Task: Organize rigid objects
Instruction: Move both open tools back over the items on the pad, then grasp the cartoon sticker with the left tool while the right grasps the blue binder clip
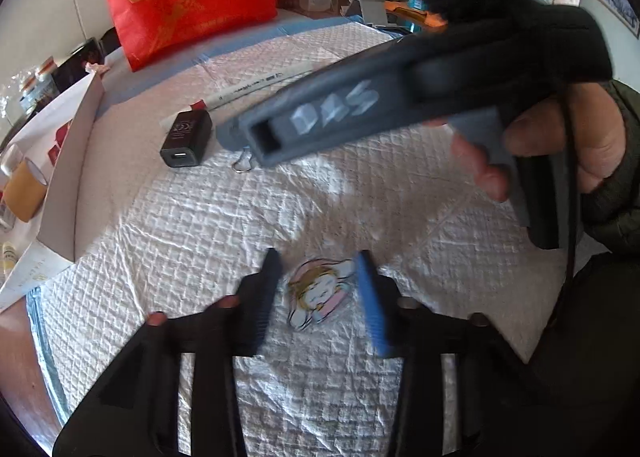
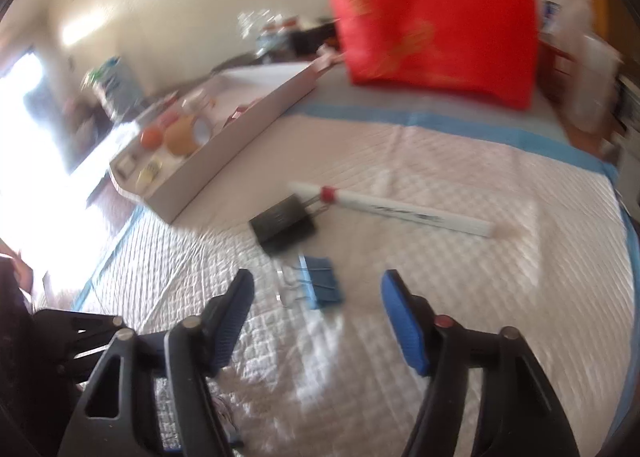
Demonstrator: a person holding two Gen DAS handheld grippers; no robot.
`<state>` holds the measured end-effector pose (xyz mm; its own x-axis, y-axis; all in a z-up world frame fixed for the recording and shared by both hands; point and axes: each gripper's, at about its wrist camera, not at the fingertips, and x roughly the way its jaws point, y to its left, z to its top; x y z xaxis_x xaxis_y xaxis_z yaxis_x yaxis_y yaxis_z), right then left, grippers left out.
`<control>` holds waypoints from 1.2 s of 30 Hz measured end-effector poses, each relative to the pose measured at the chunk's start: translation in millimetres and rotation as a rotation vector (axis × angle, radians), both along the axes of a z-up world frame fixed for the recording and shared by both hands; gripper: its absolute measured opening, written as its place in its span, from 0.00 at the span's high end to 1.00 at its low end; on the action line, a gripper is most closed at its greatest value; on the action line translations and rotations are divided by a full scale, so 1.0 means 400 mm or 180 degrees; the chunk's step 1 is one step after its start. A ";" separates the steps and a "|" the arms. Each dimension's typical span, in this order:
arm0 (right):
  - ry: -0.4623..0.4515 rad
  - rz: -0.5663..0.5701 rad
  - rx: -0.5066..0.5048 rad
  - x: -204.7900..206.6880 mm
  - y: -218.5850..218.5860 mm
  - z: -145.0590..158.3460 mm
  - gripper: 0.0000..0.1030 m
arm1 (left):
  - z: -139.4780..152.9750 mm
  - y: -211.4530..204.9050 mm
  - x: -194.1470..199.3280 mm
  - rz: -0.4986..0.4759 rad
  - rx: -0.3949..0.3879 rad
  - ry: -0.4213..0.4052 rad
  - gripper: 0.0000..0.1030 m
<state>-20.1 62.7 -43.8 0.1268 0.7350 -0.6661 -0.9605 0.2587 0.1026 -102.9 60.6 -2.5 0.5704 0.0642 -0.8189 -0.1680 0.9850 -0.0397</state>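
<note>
Left tongs [image 1: 320, 297] straddling a flat cartoon sticker charm [image 1: 318, 295] on the quilted pad [image 1: 200, 237], pads near its edges, contact not clear. Right tongs [image 2: 318, 321] part open, empty, just short of the blue binder clip [image 2: 322, 283]. Clip dead ahead between the tips, long axis running away from the tongs; black charger [image 2: 284, 227] and white pen [image 2: 400, 209] beyond. Right hand nearer.
</note>
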 end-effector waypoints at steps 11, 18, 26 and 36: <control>-0.0393 0.0298 -0.0164 -0.032 0.044 -0.019 0.93 | 0.041 0.043 -0.101 0.0511 -0.0091 -0.0267 0.67; -0.0300 0.0209 0.0156 -0.024 -0.017 0.049 0.98 | 0.137 0.120 -0.166 0.0984 -0.0008 -0.0515 0.67; -0.0242 0.0178 0.0433 -0.024 -0.056 0.126 0.97 | 0.212 0.222 -0.199 0.1232 -0.0008 -0.0742 0.67; -0.0335 0.0130 -0.0092 -0.063 0.020 -0.029 0.38 | 0.203 0.224 -0.209 0.1242 -0.0056 -0.0738 0.67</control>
